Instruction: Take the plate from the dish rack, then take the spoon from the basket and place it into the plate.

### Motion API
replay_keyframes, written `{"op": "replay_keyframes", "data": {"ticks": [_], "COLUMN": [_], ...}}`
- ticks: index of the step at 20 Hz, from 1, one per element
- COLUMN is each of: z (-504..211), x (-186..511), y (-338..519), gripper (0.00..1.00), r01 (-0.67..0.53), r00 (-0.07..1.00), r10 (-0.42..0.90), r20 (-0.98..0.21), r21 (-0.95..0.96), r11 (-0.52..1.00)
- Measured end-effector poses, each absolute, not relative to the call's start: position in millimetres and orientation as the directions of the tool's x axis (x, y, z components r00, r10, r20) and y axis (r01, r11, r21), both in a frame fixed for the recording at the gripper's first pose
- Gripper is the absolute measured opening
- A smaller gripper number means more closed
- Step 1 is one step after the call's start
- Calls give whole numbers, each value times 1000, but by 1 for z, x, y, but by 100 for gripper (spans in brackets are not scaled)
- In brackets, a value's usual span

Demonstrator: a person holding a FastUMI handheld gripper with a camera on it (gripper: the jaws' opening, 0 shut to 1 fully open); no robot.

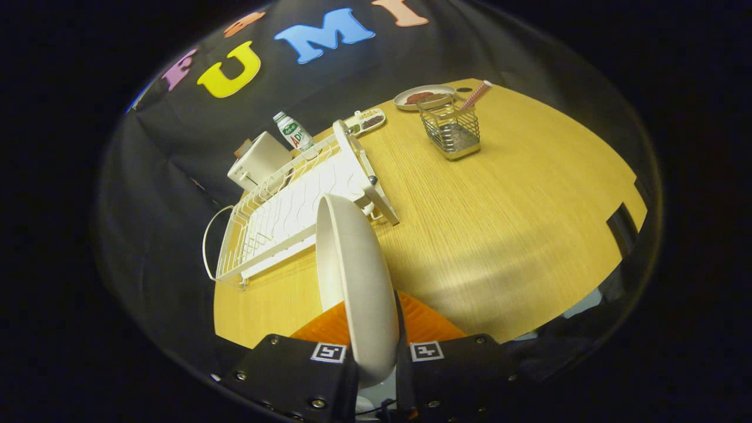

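With the plate (pixel 358 276) pinched on edge between the closed jaws, clear of the dish rack (pixel 282 211) beyond-left, lower it flat onto the bare surface (pixel 499 223) ahead, short of the basket (pixel 452 132).

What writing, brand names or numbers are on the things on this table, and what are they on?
Bottle: it has a printed label, too small and blurred to read.
Small tray past the rack: its markings are too small to read.
Gripper: it carries two square black-and-white code patches with no words. Its fingers are clamped on the plate.
Plate, rack and basket: no text that I can see.
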State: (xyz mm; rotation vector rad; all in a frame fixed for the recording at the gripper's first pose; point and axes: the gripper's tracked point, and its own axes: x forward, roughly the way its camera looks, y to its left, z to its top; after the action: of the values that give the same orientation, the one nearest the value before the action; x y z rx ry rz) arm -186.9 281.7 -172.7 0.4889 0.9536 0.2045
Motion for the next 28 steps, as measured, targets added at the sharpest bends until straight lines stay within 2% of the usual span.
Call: {"op": "replay_keyframes", "data": {"ticks": [4,6,15,21,28], "z": [-174,-177,-149,-108,-92], "x": [-183,-175,-148,-98,-29], "y": [280,271,251,213,155], "gripper": [27,32,33,33,33], "r01": [107,131,120,138,278], "r00": [599,615,707,819,875], "r10": [399,380,328,210,25], "r20": [-694,-691,-626,-533,-484], "r21": [564,565,564,539,543], "r11": [819,815,817,831,792]}}
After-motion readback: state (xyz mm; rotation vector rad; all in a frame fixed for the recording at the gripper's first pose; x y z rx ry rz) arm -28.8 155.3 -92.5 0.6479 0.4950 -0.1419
